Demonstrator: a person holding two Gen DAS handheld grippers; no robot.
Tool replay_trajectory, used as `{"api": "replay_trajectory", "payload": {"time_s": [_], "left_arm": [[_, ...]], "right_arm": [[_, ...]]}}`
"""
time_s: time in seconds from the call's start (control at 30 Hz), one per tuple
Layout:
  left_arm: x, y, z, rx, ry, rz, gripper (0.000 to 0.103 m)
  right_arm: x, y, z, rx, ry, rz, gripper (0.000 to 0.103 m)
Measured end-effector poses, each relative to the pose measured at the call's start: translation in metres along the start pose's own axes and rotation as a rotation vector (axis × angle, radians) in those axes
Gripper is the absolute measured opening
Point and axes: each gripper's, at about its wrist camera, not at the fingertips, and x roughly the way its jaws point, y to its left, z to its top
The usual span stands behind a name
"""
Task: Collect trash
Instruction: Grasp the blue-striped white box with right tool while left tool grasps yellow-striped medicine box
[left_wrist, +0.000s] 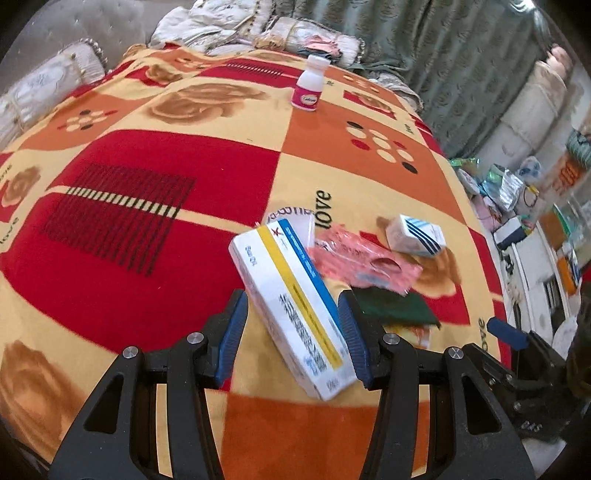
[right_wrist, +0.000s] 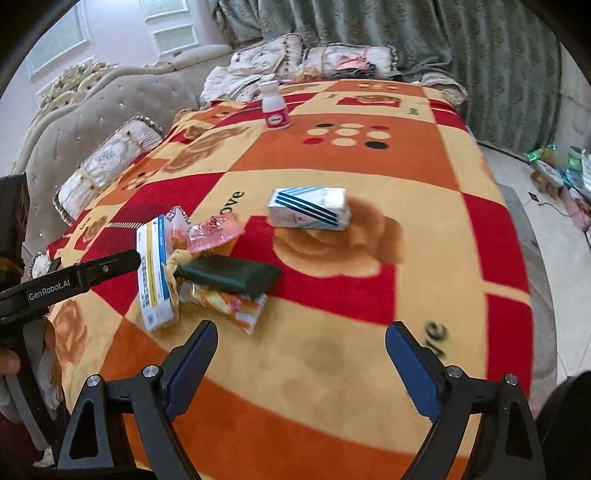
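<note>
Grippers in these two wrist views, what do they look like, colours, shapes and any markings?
Both are alike: the left gripper and the right gripper have matte black angular arms with triangular cut-outs and silver round pivot pins. Their jaws carry ribbed blue pads. In the right wrist view, the left gripper's side bears white lettering, GenRobot.AI. No cables show.

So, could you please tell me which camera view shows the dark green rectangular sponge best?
The right wrist view: the dark green rectangular sponge lies unobstructed there. The left wrist view shows only part of it, behind a gripper finger.
</note>
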Motion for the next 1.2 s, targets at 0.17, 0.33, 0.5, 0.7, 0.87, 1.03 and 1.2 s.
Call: {"api": "replay_trajectory", "payload": {"time_s": [0.17,0.33,0.5,0.7,0.87,1.03,1.2], "left_arm": [[0.018,-0.006,0.009,-0.007,0.018,-0.009,0.049],[0.030,-0.009,0.011,0.011,0.034,-0.005,0.049],[0.029,-0.003,0.007,0.030,0.052,-0.008,0.049],[0.021,0.001,0.004,0.032,0.063,-0.034,0.049],[0.020,-0.001,0.000,0.060,0.076,-0.049,0.048],[0.009,0.003,-0.004,0.053,0.055,-0.092,0.025],[-0.009,0.002,-0.001,0.066,0.029,-0.101,0.014]], "right_arm": [[0.005,-0.002,0.014,0.005,-0.013,0.007,0.091],[0.014,-0.015,0.035,0.011,-0.021,-0.018,0.091],[0.037,-0.024,0.059,0.071,-0.015,-0.024,0.091],[0.073,-0.016,0.086,0.063,0.005,-0.077,0.091],[0.098,-0.006,0.095,0.026,0.043,-0.083,0.091],[0.096,-0.010,0.087,0.022,0.035,-0.070,0.075],[0.064,-0.013,0.073,0.004,-0.004,-0.062,0.075]]}}
